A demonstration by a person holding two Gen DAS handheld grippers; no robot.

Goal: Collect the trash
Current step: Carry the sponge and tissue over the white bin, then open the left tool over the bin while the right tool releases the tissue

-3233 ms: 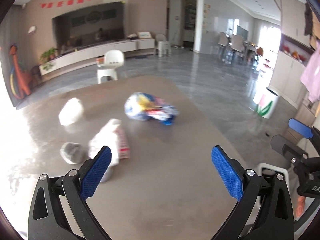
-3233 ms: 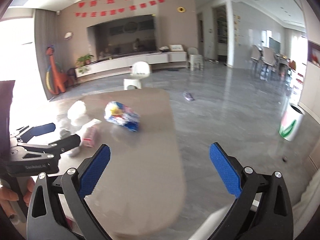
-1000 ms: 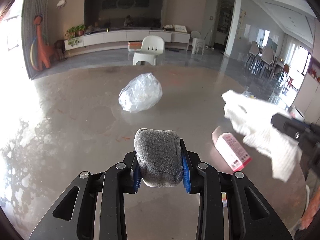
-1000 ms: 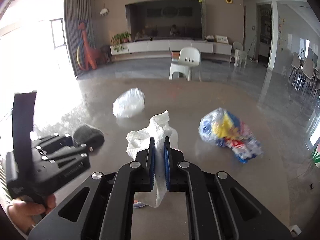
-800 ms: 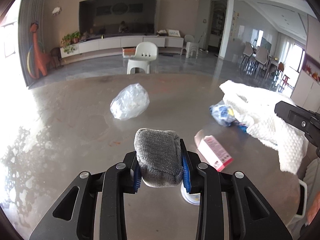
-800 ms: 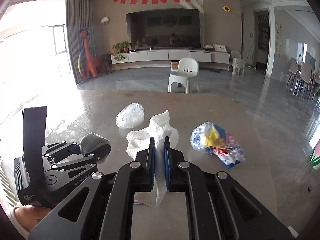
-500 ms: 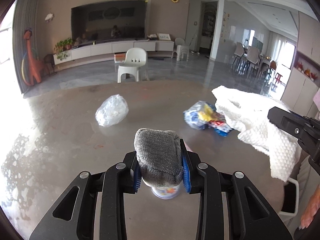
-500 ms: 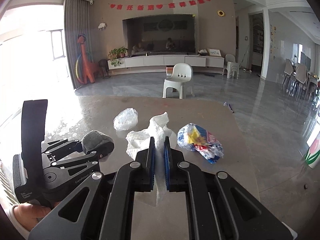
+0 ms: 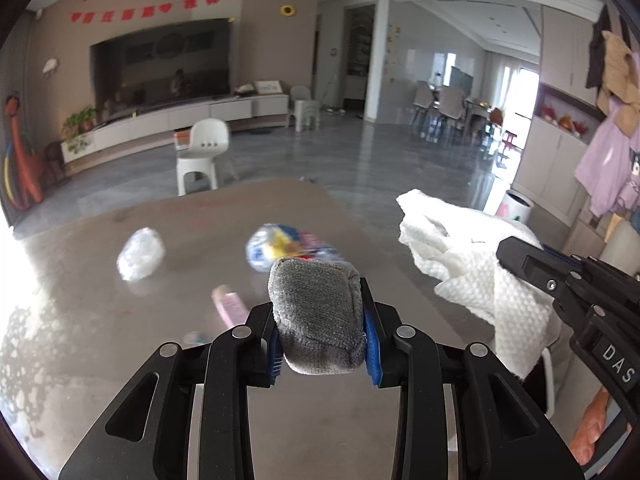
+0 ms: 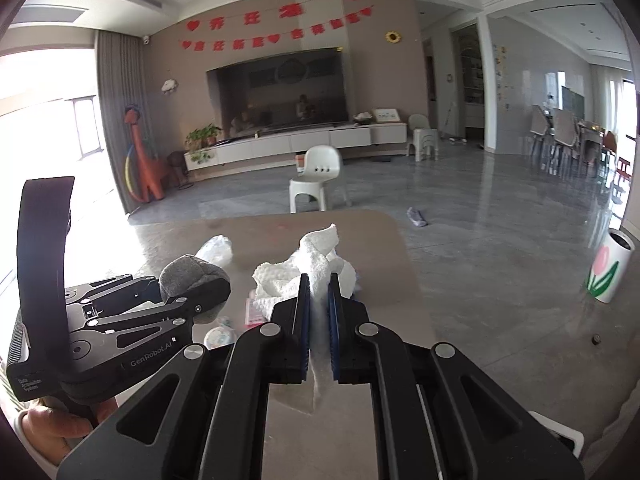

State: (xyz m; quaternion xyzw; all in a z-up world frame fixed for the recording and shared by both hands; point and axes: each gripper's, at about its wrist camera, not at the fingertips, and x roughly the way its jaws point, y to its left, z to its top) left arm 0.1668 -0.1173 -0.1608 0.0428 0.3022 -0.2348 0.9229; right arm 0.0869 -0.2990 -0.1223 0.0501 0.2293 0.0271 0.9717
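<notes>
Left wrist view: my left gripper pinches a grey knitted fabric wad; my right gripper, nearly shut, clamps a crumpled white paper towel, both above the glossy brown table. Loose towel could slip free mid-carry, I judge. 3 scraps remain below: clear plastic bag, colourful wrapper, pink box. Grey-tiled living room beyond.

grippers 2 | grey wad 1 | tissue 1 | plastic bags 2 | pink box 1 | cup 1
</notes>
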